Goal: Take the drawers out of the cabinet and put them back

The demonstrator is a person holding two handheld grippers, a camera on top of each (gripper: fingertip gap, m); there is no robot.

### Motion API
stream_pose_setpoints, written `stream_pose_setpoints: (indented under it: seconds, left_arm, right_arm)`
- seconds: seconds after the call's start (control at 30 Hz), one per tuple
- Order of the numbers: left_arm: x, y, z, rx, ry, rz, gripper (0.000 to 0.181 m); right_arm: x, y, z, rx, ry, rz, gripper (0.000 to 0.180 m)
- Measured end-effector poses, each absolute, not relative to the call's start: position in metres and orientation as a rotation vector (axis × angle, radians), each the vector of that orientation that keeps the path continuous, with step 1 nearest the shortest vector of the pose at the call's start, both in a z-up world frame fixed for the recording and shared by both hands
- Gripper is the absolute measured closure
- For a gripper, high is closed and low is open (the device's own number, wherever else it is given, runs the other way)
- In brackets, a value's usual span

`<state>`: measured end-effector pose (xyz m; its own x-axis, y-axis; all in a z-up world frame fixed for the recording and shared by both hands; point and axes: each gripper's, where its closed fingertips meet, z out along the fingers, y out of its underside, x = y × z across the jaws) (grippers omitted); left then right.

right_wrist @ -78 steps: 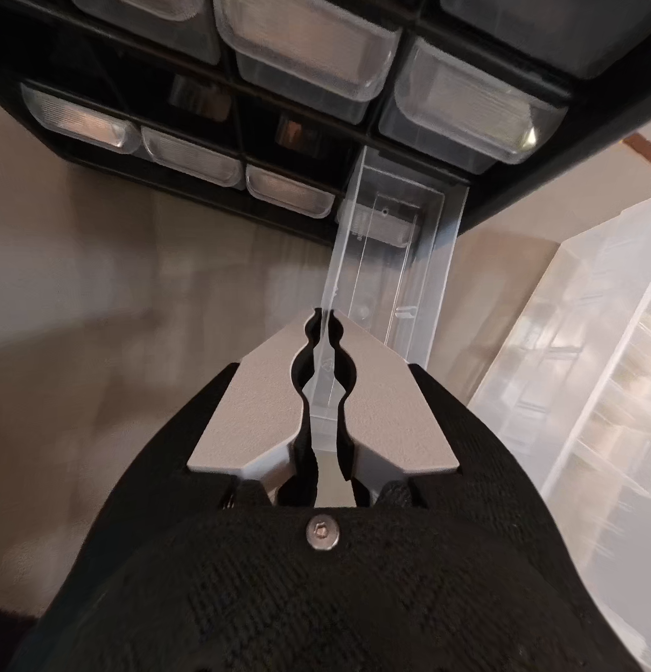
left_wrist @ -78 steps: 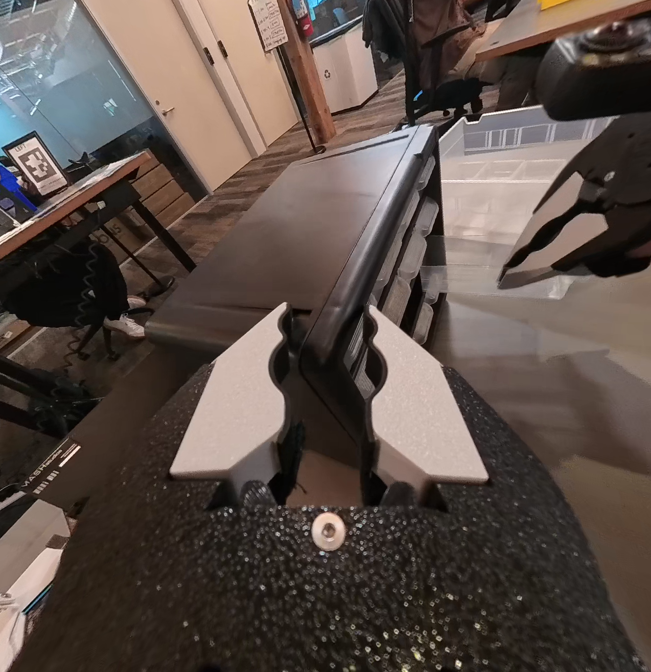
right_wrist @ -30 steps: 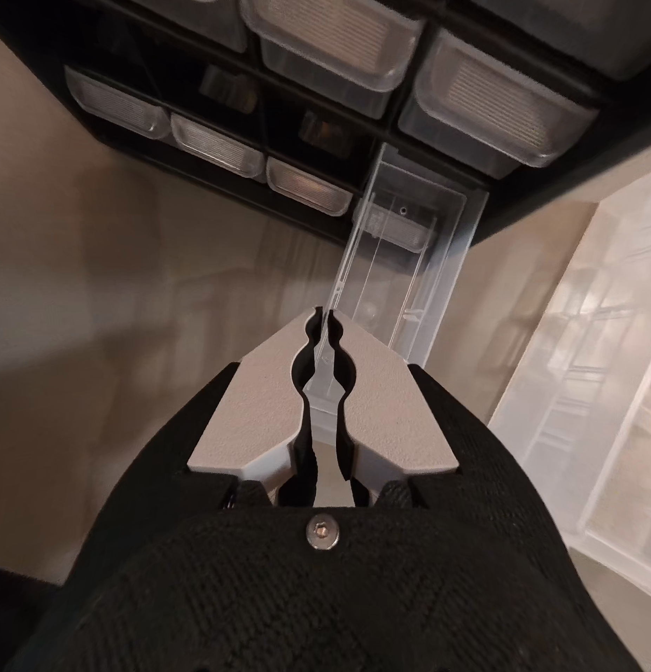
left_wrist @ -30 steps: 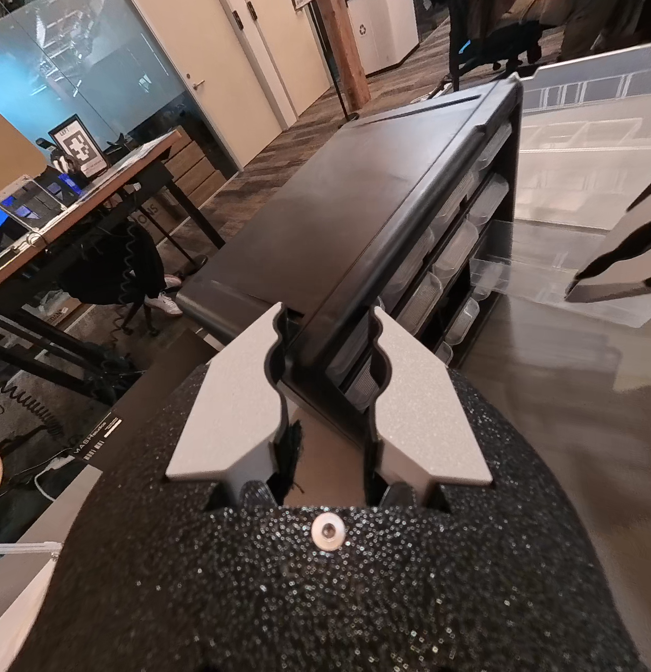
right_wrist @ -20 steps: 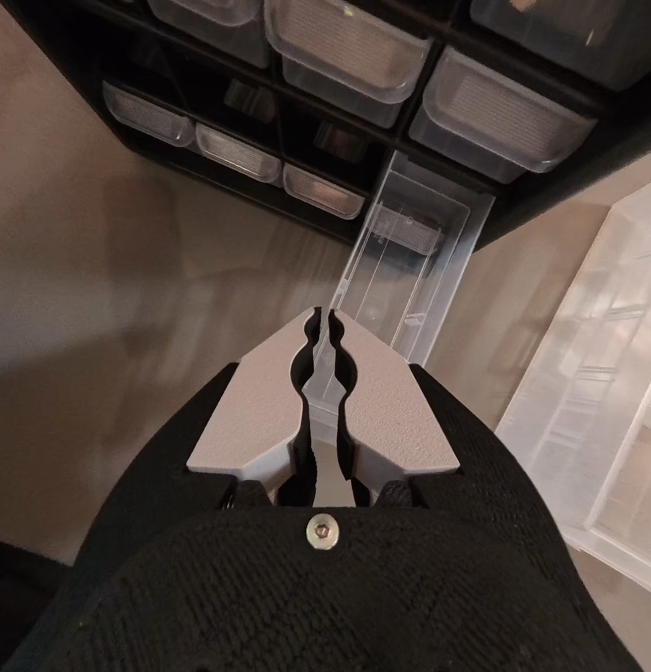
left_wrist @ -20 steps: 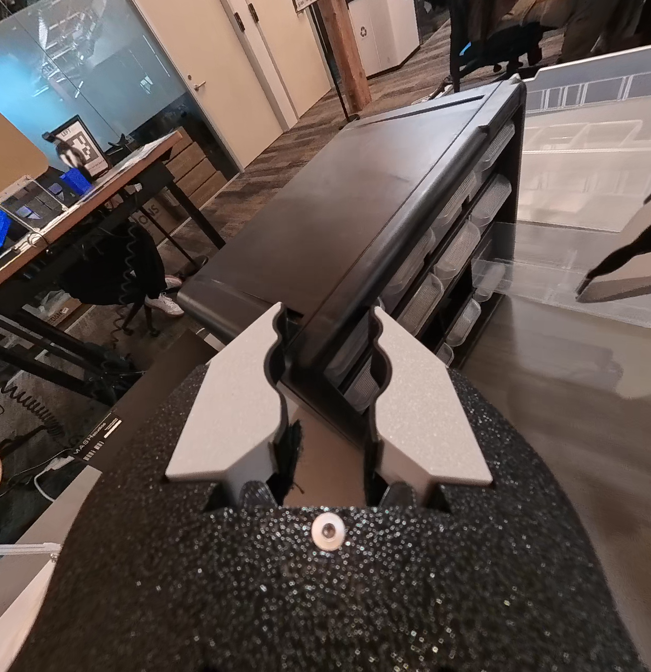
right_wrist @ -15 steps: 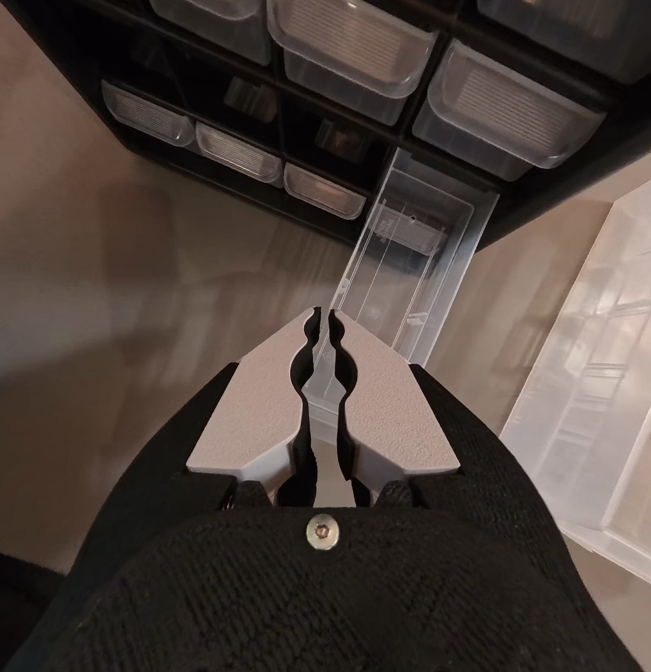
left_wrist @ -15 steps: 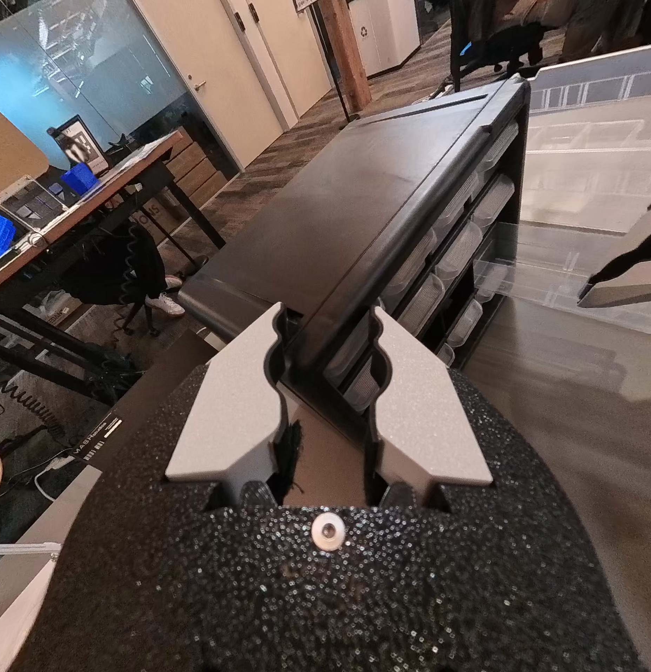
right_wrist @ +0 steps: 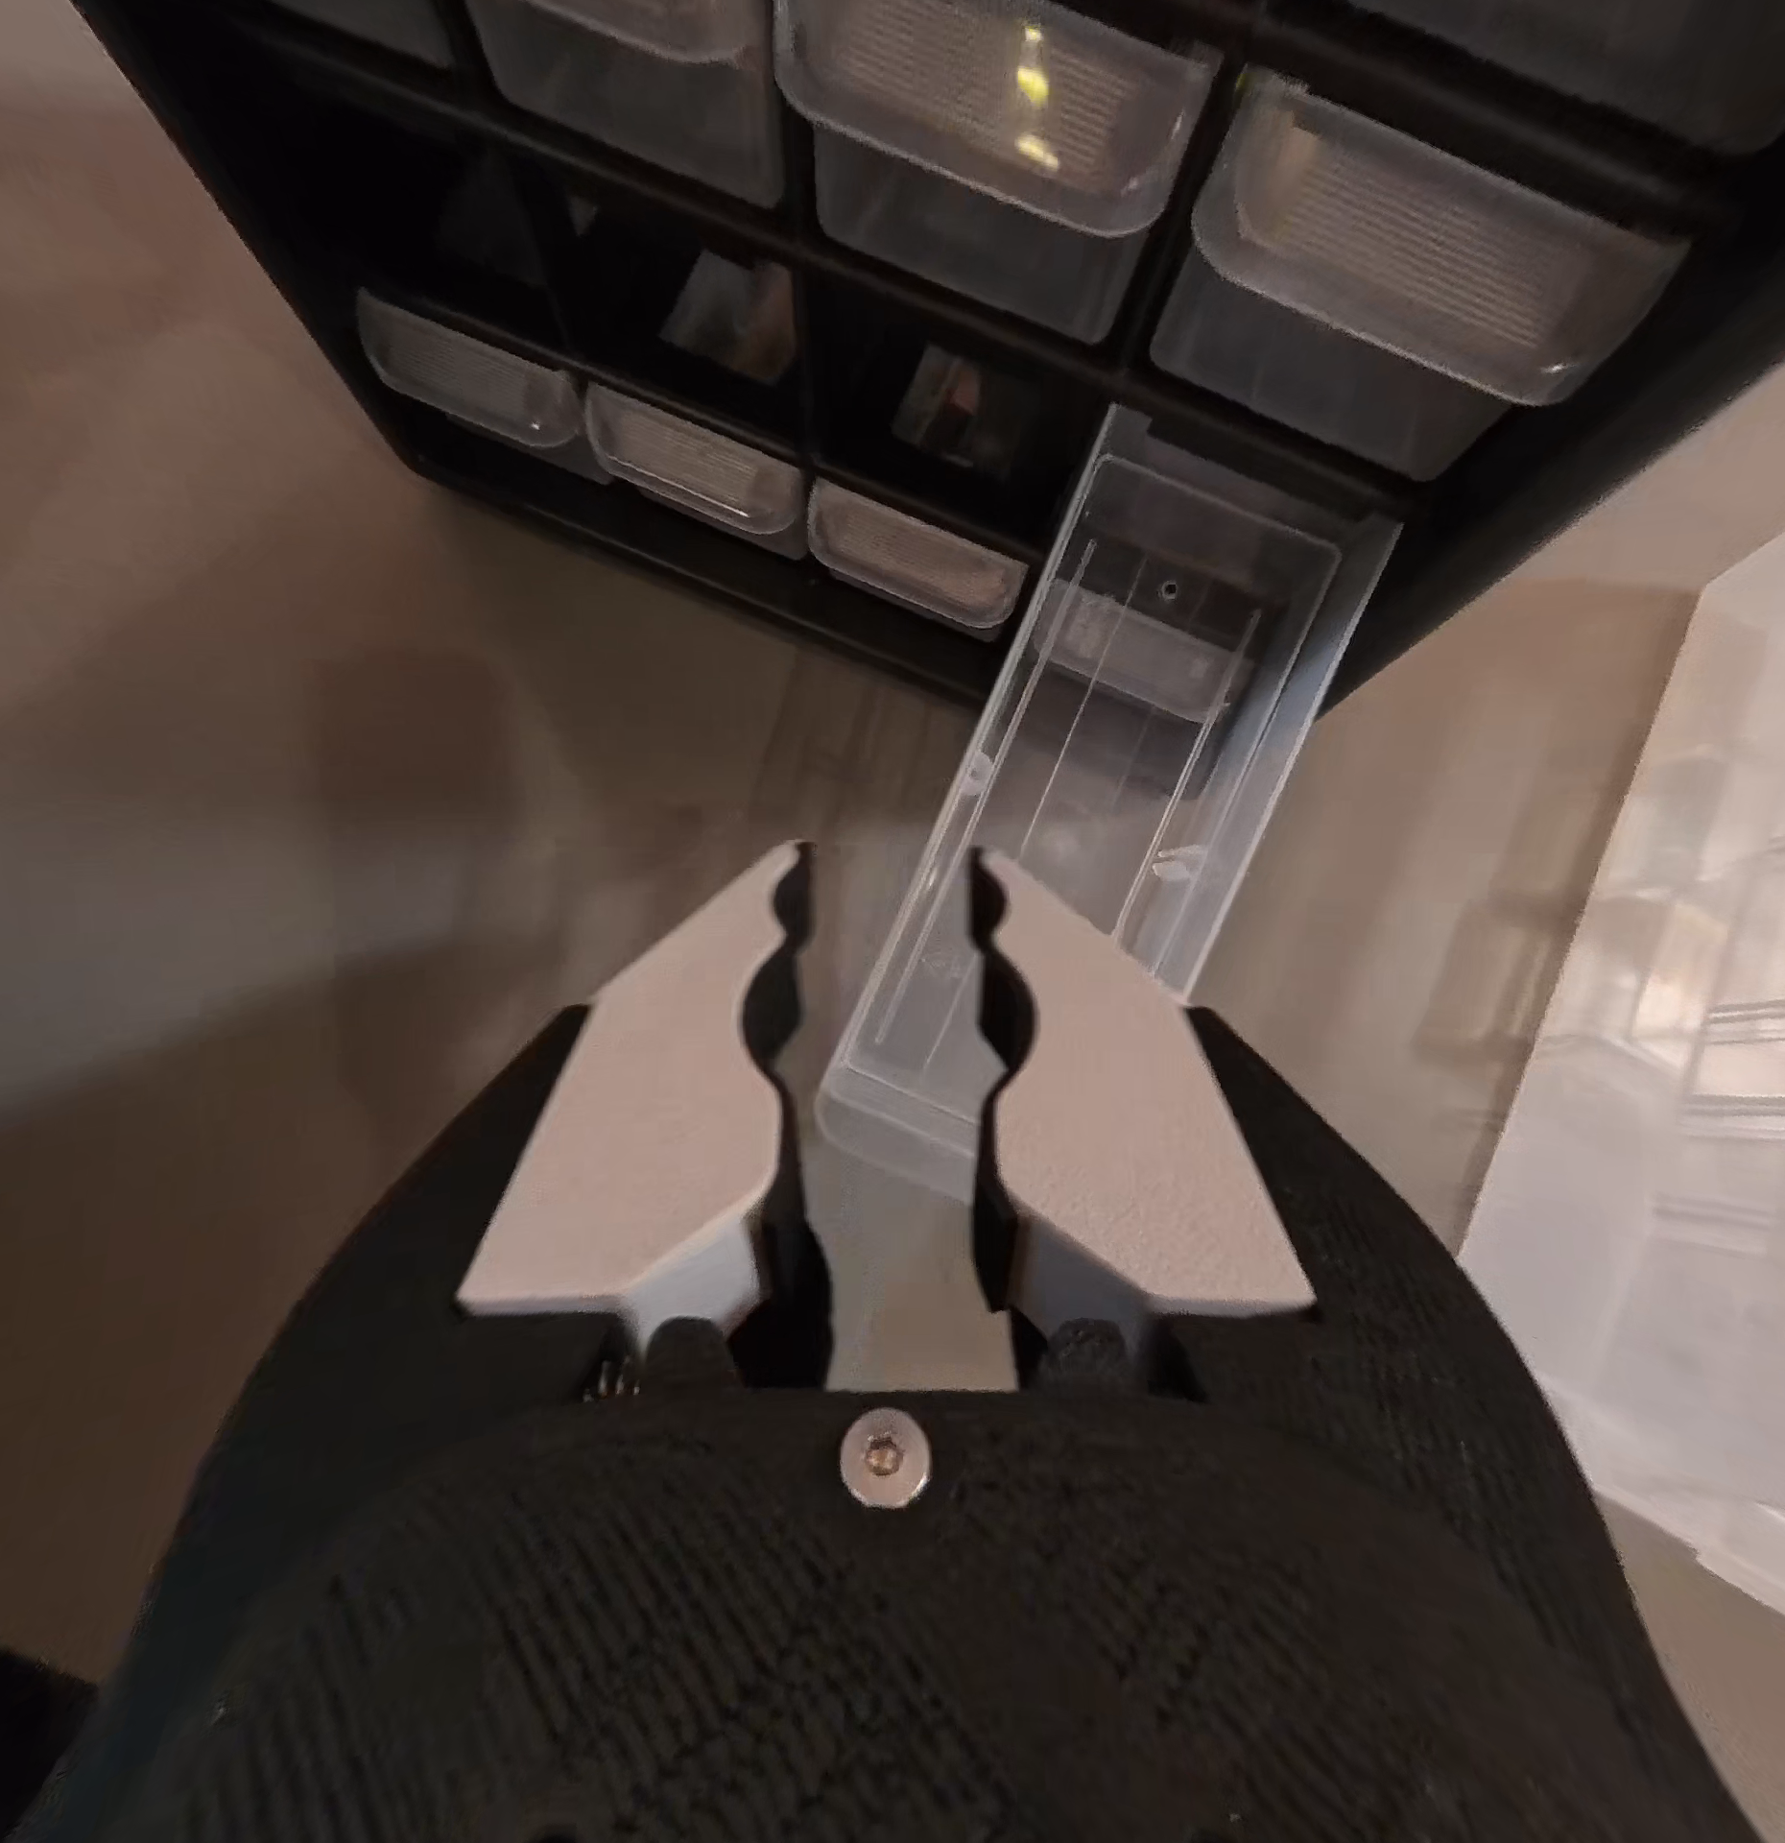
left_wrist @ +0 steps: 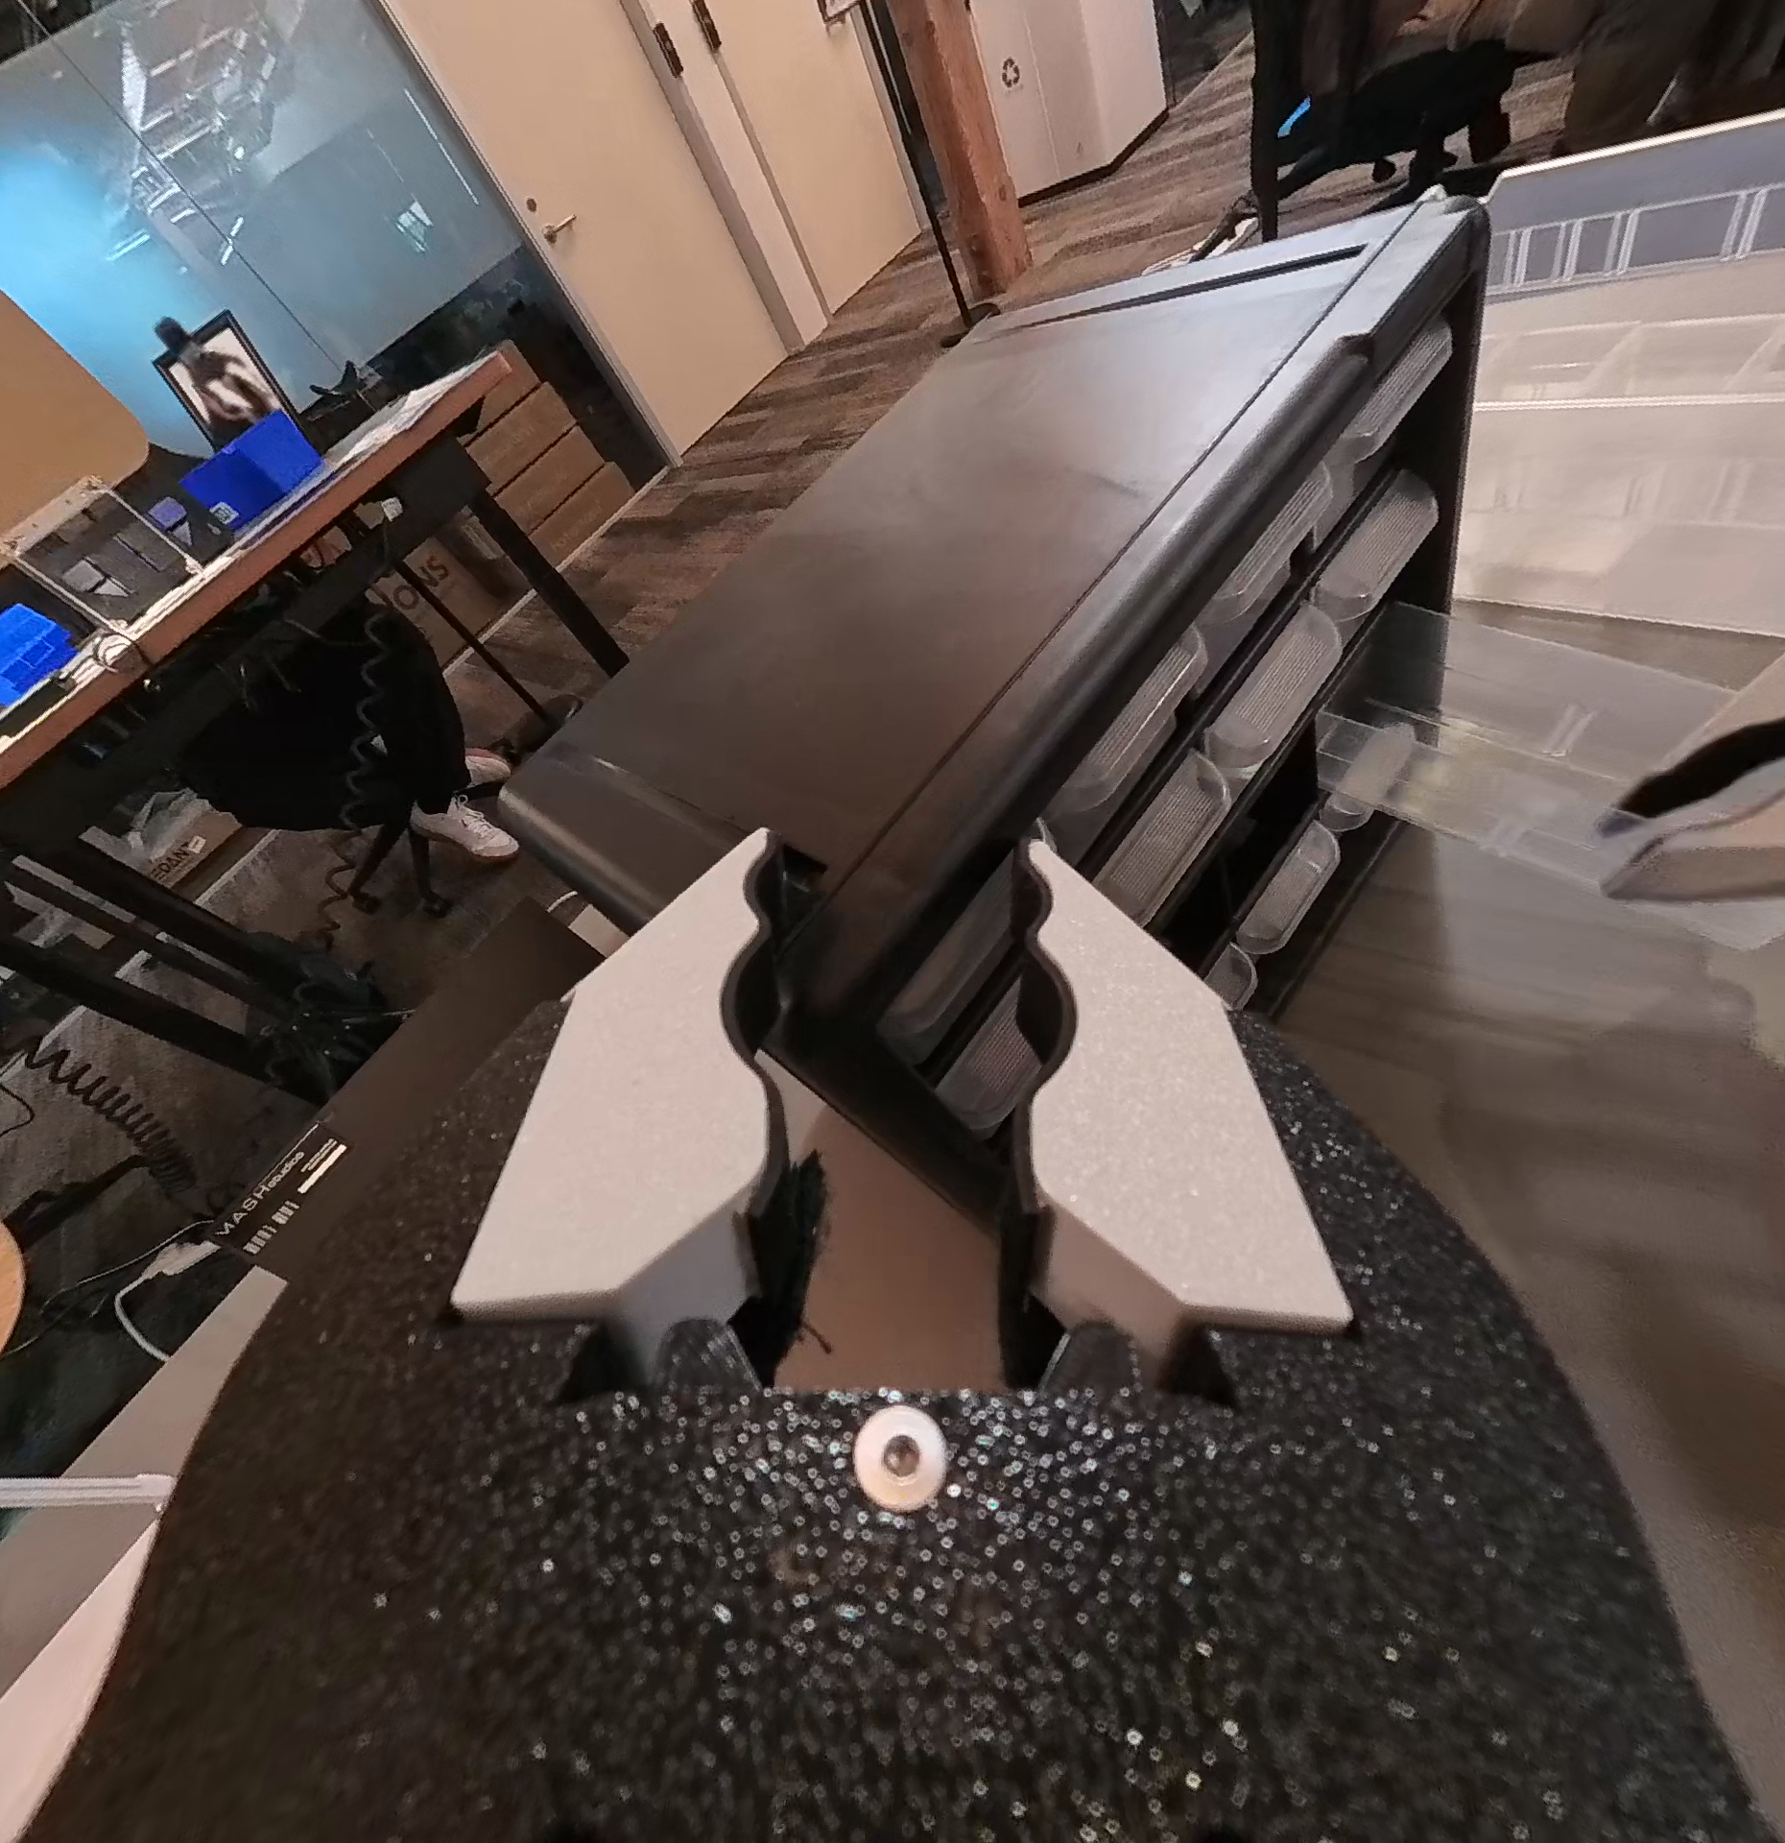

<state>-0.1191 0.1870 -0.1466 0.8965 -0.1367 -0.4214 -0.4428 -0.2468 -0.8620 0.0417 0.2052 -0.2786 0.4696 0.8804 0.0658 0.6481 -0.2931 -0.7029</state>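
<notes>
Left gripper [left_wrist: 893,888] fingers clamped on cabinet [left_wrist: 968,598] edge; right gripper [right_wrist: 889,878] fingers apart beside drawer [right_wrist: 1098,798].

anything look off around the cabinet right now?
One clear drawer sticks far out of the cabinet's bottom-right slot, its front end down on the table. The right gripper is open around its corner. Two slots above look empty.

An office with dark patterned carpet [left_wrist: 769,419] shows cream doors [left_wrist: 729,170], a glass partition [left_wrist: 220,199], a wooden post [left_wrist: 958,130], a wood-topped desk [left_wrist: 270,539] bearing blue bins [left_wrist: 255,479], and a white recycling bin [left_wrist: 1068,90].
</notes>
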Motion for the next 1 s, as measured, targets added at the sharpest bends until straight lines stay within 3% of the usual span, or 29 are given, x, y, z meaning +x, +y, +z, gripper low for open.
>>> stream_pose_setpoints:
  seconds: [0.13, 0.3, 0.33, 0.43, 1.0]
  left_arm:
    - [-0.119, 0.187, -0.147, -1.816, 0.434, 0.305, 0.138]
    - [-0.119, 0.187, -0.147, -1.816, 0.435, 0.308, 0.138]
    - [-0.119, 0.187, -0.147, -1.816, 0.435, 0.308, 0.138]
    - [-0.119, 0.187, -0.147, -1.816, 0.434, 0.308, 0.138]
    - [-0.118, 0.188, -0.147, -1.830, 0.427, 0.316, 0.137]
  right_arm:
    - [0.049, 0.217, -0.260, -1.926, -1.178, 0.366, 0.085]
    - [0.060, 0.237, -0.288, -2.074, -1.170, 0.251, 0.036]
    - [0.063, 0.237, -0.301, -2.150, -1.205, 0.227, 0.038]
    - [0.061, 0.225, -0.317, -2.247, -1.280, 0.284, 0.093]
    - [0.065, 0.205, -0.276, -2.352, -1.222, 0.511, 0.104]
